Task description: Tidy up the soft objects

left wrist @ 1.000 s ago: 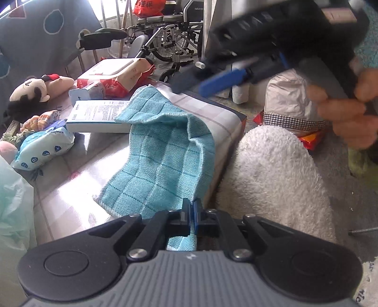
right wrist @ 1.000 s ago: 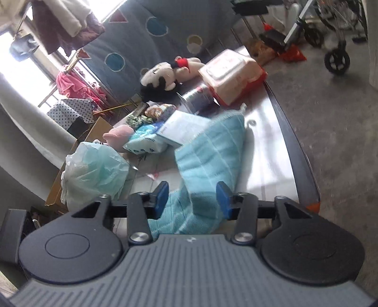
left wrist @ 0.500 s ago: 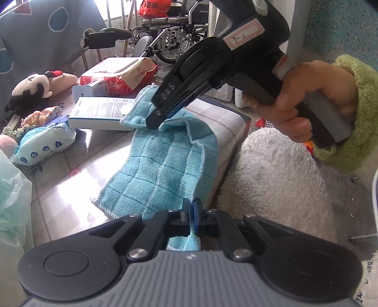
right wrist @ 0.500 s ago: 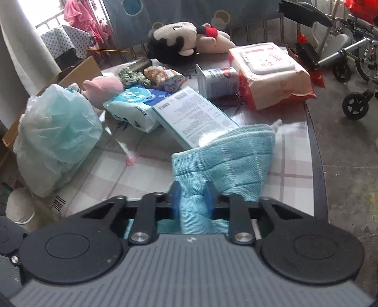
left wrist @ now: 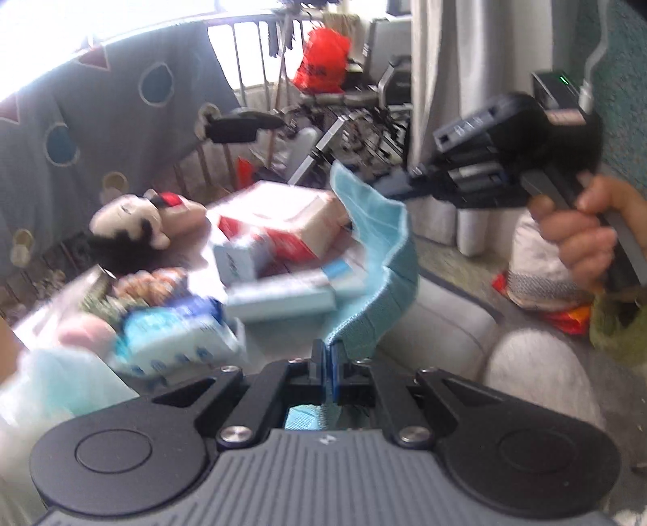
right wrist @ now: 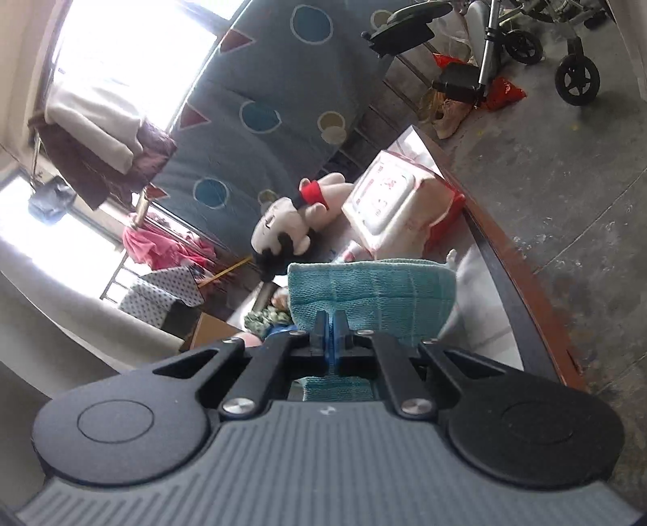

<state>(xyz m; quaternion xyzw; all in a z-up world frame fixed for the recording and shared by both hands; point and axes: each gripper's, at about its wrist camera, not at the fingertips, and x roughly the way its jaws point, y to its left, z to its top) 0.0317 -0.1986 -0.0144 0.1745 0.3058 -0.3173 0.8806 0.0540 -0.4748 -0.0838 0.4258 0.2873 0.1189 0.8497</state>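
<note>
A teal waffle-weave cloth (left wrist: 380, 259) hangs in the air between both grippers, lifted off the table. My left gripper (left wrist: 326, 356) is shut on its near end. My right gripper (right wrist: 332, 323) is shut on the far edge of the cloth (right wrist: 372, 287); it also shows in the left wrist view (left wrist: 398, 190), held up at the right by a hand. A plush doll with black hair (left wrist: 133, 226) lies at the table's far side, also seen in the right wrist view (right wrist: 291, 230).
On the table (right wrist: 481, 283) lie a red and white wipes pack (left wrist: 283, 226), a white box (left wrist: 283, 299), a blue tissue pack (left wrist: 178, 340) and a pale green plastic bag (left wrist: 48, 388). A white fluffy cushion (left wrist: 538, 372) sits at the right. A wheelchair (right wrist: 525, 36) stands behind.
Both grippers have lifted the cloth off the table. The right gripper closed fully on its far edge and rose up and to the right. The left view is blurred with motion.
</note>
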